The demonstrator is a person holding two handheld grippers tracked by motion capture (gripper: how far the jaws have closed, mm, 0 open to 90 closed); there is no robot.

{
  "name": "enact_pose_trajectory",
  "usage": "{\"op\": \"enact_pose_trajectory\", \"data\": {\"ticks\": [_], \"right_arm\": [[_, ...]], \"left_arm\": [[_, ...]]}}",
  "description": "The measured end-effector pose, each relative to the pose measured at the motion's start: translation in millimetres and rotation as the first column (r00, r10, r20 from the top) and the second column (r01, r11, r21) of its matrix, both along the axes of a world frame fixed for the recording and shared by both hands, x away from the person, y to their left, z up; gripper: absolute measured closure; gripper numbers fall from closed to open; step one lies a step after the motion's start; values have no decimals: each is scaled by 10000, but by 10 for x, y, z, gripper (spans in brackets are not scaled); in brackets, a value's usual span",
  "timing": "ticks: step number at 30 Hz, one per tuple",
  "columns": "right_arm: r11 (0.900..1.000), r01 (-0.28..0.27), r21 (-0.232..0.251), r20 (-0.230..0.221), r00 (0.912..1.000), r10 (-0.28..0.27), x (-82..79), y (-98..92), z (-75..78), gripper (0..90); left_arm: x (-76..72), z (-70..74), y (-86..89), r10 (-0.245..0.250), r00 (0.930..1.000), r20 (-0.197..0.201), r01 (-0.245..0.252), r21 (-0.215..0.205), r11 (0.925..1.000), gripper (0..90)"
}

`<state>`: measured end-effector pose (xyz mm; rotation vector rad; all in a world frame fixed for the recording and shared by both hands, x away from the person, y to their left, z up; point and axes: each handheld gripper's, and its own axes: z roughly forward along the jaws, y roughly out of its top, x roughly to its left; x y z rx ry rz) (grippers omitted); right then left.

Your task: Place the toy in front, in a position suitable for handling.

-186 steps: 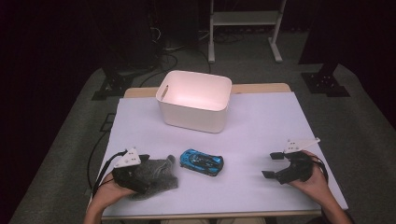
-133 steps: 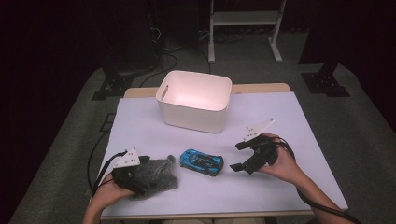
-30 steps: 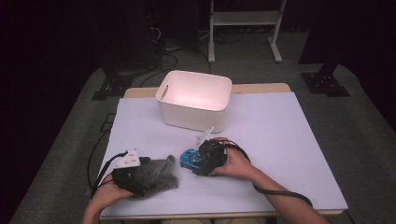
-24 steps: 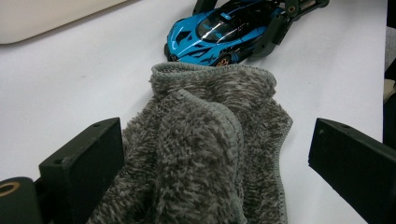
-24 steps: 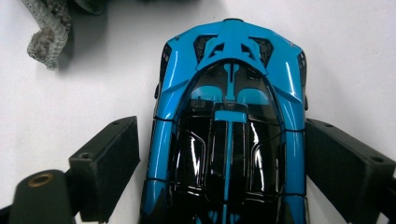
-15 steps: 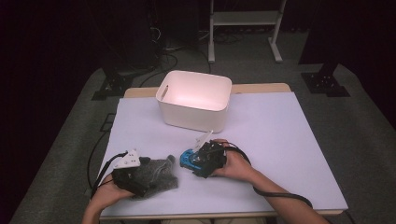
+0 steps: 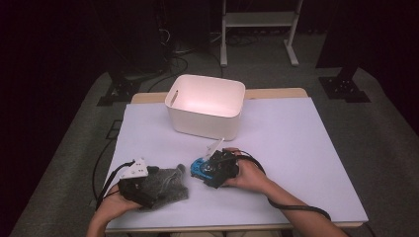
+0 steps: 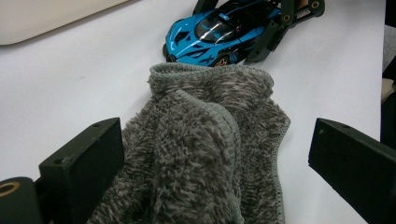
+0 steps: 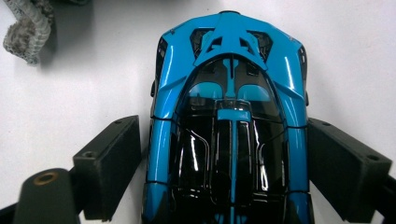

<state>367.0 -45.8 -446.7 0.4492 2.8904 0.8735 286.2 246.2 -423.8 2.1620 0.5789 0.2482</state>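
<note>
The right gripper (image 7: 213, 170) has crossed from the table's right side to the blue car (image 9: 229, 121), its jaws now hugging both flanks at the front centre, so a lift looks ready. The left gripper (image 7: 140, 183) stays put, jaws wide open around the grey cloth (image 8: 205, 154). Behind them, the white bin (image 7: 205, 106) looks empty.
</note>
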Motion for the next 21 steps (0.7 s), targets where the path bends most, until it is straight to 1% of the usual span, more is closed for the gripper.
{"op": "enact_pose_trajectory", "data": {"ticks": [2, 3, 4, 5, 10, 14, 21], "right_arm": [[10000, 25, -9, 7, 10000, -25, -3, -1, 3, 156], [10000, 26, 15, -8, 10000, -26, -3, -10, 12, 208], [10000, 59, 70, -10, 10000, -59, -1, -23, 18, 239], [9998, 116, 147, -34, 9999, -115, 8, -38, 21, 245], [9998, 95, 165, -17, 10000, -95, 9, -40, 19, 246], [9996, 67, 280, 25, 10000, -67, 7, -54, 12, 247], [9996, 11, 268, 24, 10000, -11, 11, -55, 17, 249]], "left_arm": [[1, -2, -1, -15, 10000, -3, 15, 14, 10000, 26], [1, -5, -3, -8, 10000, -8, 8, 4, 10000, 26], [1, -5, -3, -8, 10000, -8, 8, 4, 10000, 27], [0, -6, -5, -10, 10000, -15, 10, 4, 10000, 27], [1, -9, -9, -14, 10000, -34, 14, -9, 10000, 27], [1, -9, -4, -13, 10000, -22, 13, -7, 10000, 27], [4, -11, 6, 5, 10000, -50, -5, -11, 10000, 27]]}}
